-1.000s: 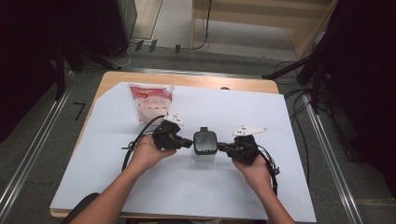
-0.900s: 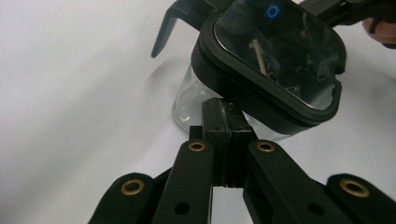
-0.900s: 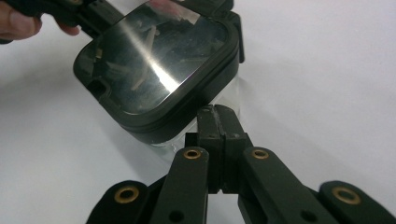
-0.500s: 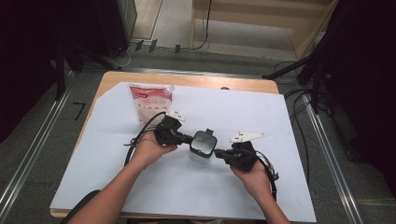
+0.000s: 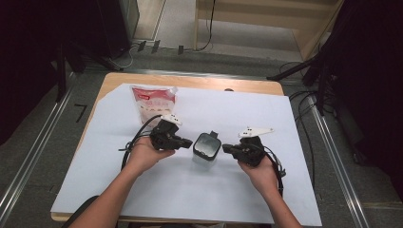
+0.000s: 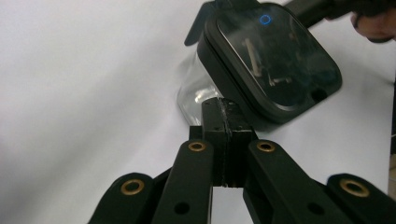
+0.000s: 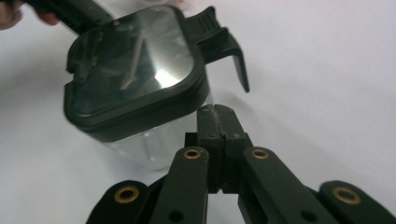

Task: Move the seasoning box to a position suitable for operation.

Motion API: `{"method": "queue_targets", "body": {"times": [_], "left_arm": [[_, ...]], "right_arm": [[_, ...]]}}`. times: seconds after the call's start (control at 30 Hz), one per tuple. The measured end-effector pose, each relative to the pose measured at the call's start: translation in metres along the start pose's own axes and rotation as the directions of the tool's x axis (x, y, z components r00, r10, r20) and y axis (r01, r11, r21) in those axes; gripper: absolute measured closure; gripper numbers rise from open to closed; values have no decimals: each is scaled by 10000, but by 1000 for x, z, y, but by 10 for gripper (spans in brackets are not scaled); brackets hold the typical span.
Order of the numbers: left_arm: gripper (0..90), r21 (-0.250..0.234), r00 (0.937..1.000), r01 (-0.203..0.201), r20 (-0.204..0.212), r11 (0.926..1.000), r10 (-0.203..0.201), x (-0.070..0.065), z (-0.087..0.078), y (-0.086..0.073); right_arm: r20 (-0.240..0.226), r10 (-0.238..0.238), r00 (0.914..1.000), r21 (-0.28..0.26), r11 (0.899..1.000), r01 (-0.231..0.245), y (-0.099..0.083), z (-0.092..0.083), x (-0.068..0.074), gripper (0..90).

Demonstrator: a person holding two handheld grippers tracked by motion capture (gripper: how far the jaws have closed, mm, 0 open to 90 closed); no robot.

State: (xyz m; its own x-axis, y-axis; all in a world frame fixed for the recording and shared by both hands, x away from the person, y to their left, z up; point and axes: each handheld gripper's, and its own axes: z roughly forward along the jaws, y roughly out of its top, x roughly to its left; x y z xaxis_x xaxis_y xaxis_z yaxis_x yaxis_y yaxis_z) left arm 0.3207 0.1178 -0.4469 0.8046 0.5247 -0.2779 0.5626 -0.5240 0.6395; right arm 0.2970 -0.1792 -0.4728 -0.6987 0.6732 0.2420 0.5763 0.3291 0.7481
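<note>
Container at centre, between my two grippers

The lidded container (image 5: 206, 146) stood on the paper sheet (image 5: 294, 180), my left gripper (image 5: 186, 142) left, right gripper (image 5: 227, 149) right; a pouch (image 5: 153, 101) lay behind-left.

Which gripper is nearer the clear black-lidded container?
Left. The left gripper, shut, reaches the container on its left side; the right gripper, also shut, stands just off its right side.

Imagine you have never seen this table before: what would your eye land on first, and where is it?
First, the clear container with a black lid at the middle of the white sheet, its flap raised at the far edge. On either side sits a shut hand-held gripper, the left hand-held gripper and the right hand-held gripper, both pointing at it. Behind the left one lies a red-and-white pouch.
</note>
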Motion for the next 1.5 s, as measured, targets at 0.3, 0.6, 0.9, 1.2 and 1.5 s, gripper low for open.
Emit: {"method": "queue_targets", "body": {"times": [0.3,0.6,0.9,1.2,1.5], "left_arm": [[900,-141,9999,87,-99,9999,-89,-12,-13,-15],[900,231,9999,-64,93,9997,62,-27,2,-19],[900,313,9998,-135,142,9994,131,-30,12,-16],[900,341,9997,-164,159,9993,159,-27,10,-14],[900,264,10000,-77,-8,9996,78,-19,8,-12]], "right_arm": [[62,-160,9999,55,9999,159,12,9,-13,900],[-239,-348,9991,127,9993,351,19,19,-14,900],[-177,-472,9987,242,9986,477,19,22,-11,900],[-120,-514,9986,277,9983,518,17,20,-8,900],[-118,-588,9982,416,9974,592,13,16,-1,900]]}}
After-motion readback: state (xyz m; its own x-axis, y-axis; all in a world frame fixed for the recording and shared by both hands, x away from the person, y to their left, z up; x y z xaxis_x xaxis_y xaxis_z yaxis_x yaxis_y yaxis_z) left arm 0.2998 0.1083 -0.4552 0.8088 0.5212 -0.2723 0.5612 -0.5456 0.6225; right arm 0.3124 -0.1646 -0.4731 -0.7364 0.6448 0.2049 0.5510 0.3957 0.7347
